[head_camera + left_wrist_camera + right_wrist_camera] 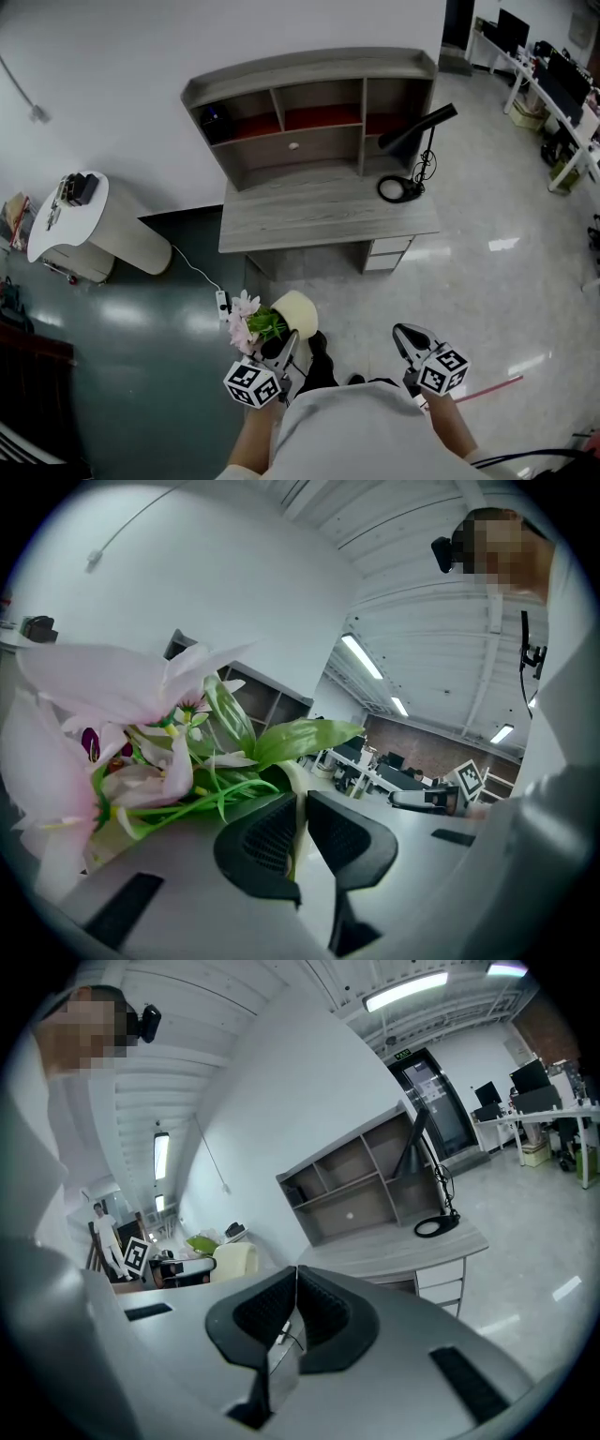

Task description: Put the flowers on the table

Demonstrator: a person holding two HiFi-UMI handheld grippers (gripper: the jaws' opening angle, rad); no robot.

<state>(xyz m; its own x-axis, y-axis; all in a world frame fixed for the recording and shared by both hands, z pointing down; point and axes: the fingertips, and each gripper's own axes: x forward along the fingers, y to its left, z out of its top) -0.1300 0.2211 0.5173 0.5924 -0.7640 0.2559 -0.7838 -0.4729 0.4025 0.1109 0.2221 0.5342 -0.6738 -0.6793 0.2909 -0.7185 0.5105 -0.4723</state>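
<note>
The flowers (249,320) sit in a pot (300,309) whose rim is clamped by the left tongs (279,349), seemingly for upright carrying, well short of the tabletop (319,214). The right tongs (409,339) are pressed together, empty.

the person is wearing a pale, off-white top (347,436) and dark shoes (319,361), a black camera (444,551) is sitting on the head, and a thin black cable (527,639) is hanging over the top. the left gripper (284,342) and the right gripper (406,335) are each showing a light grey body, black jaws with ribbed inner pads and black rectangular slots, and each is carrying a white cube (251,382) printed with black square markers.
</note>
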